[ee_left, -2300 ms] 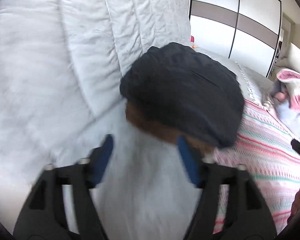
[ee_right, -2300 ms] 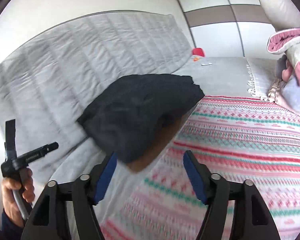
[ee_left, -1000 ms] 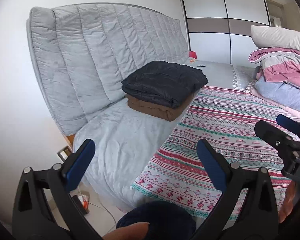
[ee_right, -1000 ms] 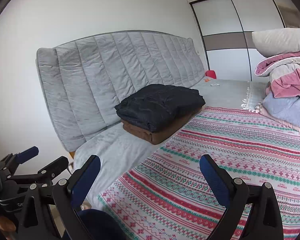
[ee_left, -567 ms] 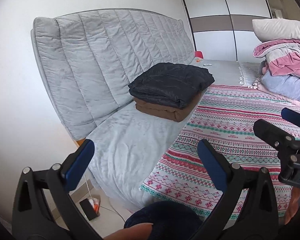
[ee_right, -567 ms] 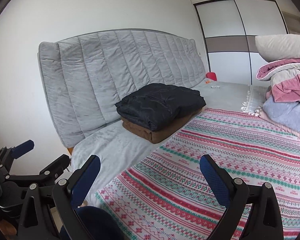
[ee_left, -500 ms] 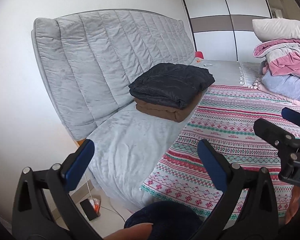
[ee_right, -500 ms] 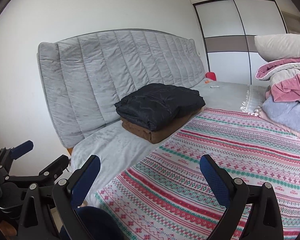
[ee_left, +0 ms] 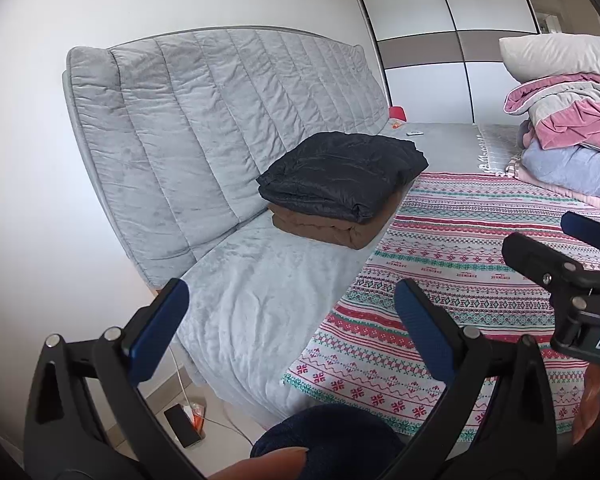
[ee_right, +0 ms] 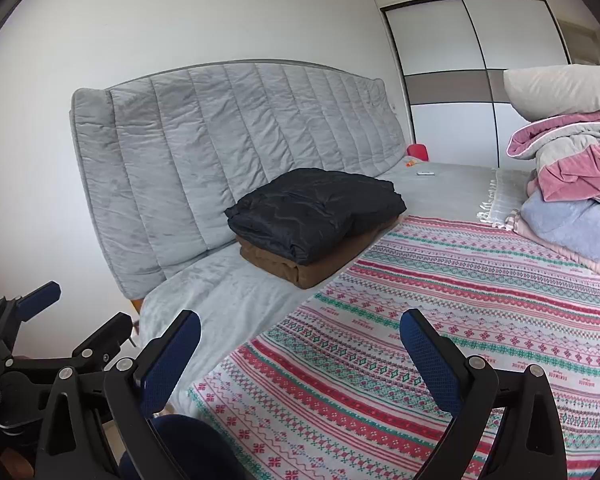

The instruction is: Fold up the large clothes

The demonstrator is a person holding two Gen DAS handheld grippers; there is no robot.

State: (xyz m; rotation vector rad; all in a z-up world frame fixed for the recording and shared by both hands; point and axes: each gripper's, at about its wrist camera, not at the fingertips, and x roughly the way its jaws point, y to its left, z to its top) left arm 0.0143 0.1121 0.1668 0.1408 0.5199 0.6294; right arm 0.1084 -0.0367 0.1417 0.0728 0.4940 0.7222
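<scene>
Left gripper (ee_left: 286, 312) and right gripper (ee_right: 300, 344) both spread wide, holding nothing, well apart from folded black garment (ee_right: 316, 212) atop brown garment (ee_right: 320, 266) at 12 o'clock on bed (ee_right: 228, 292).

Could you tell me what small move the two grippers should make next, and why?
Probably swing the left gripper and right gripper toward the unfolded pink and grey pile on the right. Both are open and hold nothing, and the folded black garment already rests squarely on the folded brown one.
</scene>
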